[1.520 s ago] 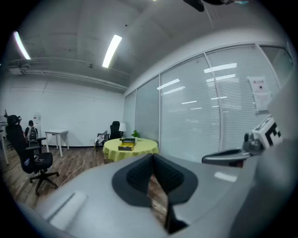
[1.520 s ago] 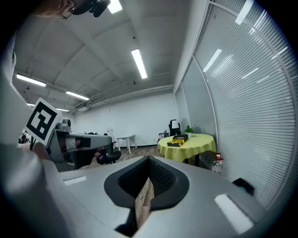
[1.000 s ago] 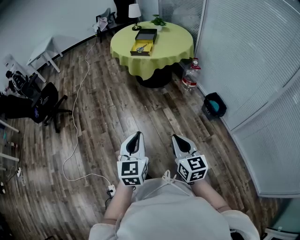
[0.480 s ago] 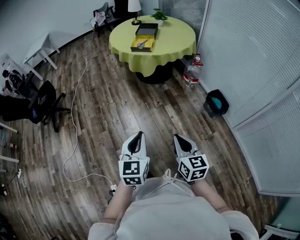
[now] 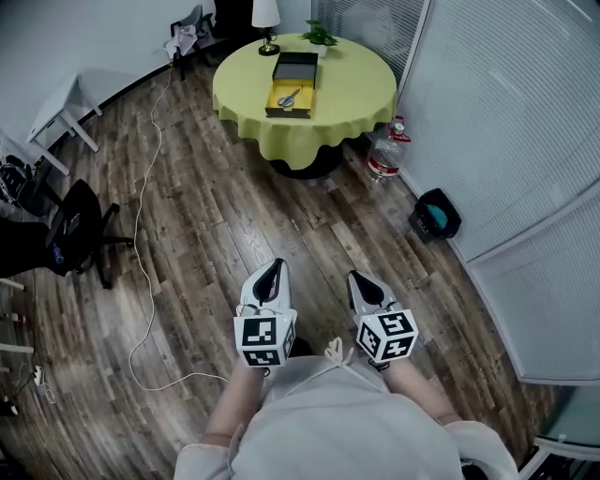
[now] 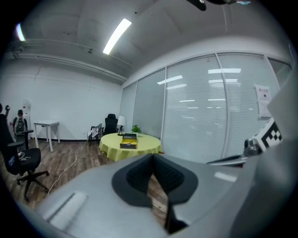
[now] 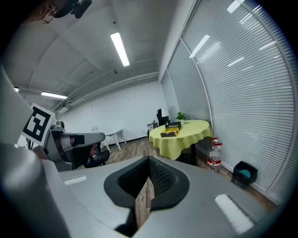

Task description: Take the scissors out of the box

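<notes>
A round table with a yellow-green cloth [image 5: 352, 94] stands far ahead across the wooden floor. On it lies an open black box with a yellow lining [image 5: 274, 97], with the scissors [image 5: 289, 96] inside; they look small from here. The black lid [image 5: 295, 66] lies just behind the box. My left gripper [image 5: 271, 270] and right gripper [image 5: 360, 278] are held side by side near my body, pointing at the table, both shut and holding nothing. The left gripper view shows its jaws [image 6: 152, 158] together, with the table [image 6: 139, 148] and box [image 6: 127, 144] beyond. The right gripper view shows the same of its jaws [image 7: 149, 161], the table [image 7: 188, 132] and the box [image 7: 169, 132].
A water bottle [image 5: 385, 153] and a black bin [image 5: 431, 214] stand on the floor right of the table, by the glass wall. A lamp [image 5: 267, 19] and a plant [image 5: 321, 37] sit at the table's far edge. A white cable [image 5: 150, 187], an office chair [image 5: 70, 225] and a white desk [image 5: 56, 112] are on the left.
The whole view has moved forward across the floor: the table and box look slightly larger and the chair has slid off to the left. Both grippers stay shut, side by side.
</notes>
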`<state>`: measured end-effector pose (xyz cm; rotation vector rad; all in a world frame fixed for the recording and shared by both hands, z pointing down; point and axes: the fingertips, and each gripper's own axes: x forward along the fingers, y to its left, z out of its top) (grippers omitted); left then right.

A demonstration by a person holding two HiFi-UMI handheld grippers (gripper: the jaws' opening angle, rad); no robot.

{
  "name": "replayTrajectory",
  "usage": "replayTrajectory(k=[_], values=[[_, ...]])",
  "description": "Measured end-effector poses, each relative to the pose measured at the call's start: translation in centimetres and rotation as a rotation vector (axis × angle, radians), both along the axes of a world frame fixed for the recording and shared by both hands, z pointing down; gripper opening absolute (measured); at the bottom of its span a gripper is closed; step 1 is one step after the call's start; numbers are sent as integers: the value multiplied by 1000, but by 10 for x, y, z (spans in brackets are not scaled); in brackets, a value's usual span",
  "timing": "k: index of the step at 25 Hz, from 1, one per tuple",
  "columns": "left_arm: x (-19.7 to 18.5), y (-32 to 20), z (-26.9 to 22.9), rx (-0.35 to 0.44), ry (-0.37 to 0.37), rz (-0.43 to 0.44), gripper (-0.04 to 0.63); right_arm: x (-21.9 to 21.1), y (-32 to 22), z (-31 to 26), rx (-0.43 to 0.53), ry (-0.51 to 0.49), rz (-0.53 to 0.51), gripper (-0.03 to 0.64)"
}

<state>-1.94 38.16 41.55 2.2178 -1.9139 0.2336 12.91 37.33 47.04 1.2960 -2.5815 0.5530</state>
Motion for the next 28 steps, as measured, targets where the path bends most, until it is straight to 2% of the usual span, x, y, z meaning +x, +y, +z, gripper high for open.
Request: replayTrajectory(k=[7,14,18,28], values=[[-93,-67,-5,12,18,33,6,-83,-63,-3,-5,31,58,0],[-170,-102,4,-15,78,11,6,-148,-102,1,-18,76,64,0],[-190,-116,21,-54,104,1,6,-166,-123,11,-44,103,56,0],[-214,-188,40,-91,94,-75,6,-194,-208,36,-72,104,-22,0]])
